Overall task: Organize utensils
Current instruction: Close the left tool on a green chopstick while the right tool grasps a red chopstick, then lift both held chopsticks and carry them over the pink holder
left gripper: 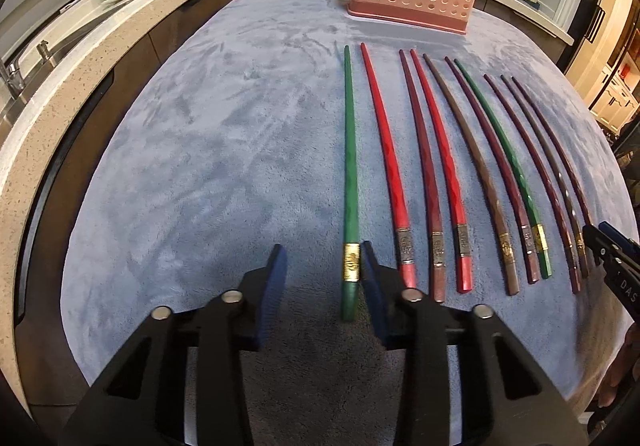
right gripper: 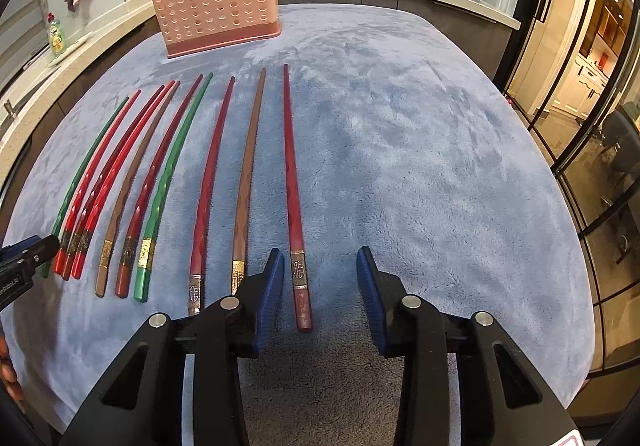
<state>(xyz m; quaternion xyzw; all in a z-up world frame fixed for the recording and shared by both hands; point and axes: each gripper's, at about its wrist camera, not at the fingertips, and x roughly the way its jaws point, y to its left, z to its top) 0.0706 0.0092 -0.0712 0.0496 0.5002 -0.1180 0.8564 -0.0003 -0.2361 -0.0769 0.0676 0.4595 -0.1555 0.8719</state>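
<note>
Straddling one chopstick each, left gripper point(left gripper: 320, 262) and right gripper point(right gripper: 318, 266) gape unclamped; contact unclear.

The desk point(left gripper: 200, 150) is covered by a plush grey-blue cloth point(right gripper: 400, 150), its nap brushed into darker and lighter streaks. Ten chopsticks point(left gripper: 436, 166) lie on it in a loose row, side by side, thin tips toward the far edge: two green point(left gripper: 351, 166), several red, dark red and brown, each with a metal band near its thick end. A pink perforated holder point(right gripper: 218, 12) stands upright on the cloth beyond the tips, apart from them.
</note>
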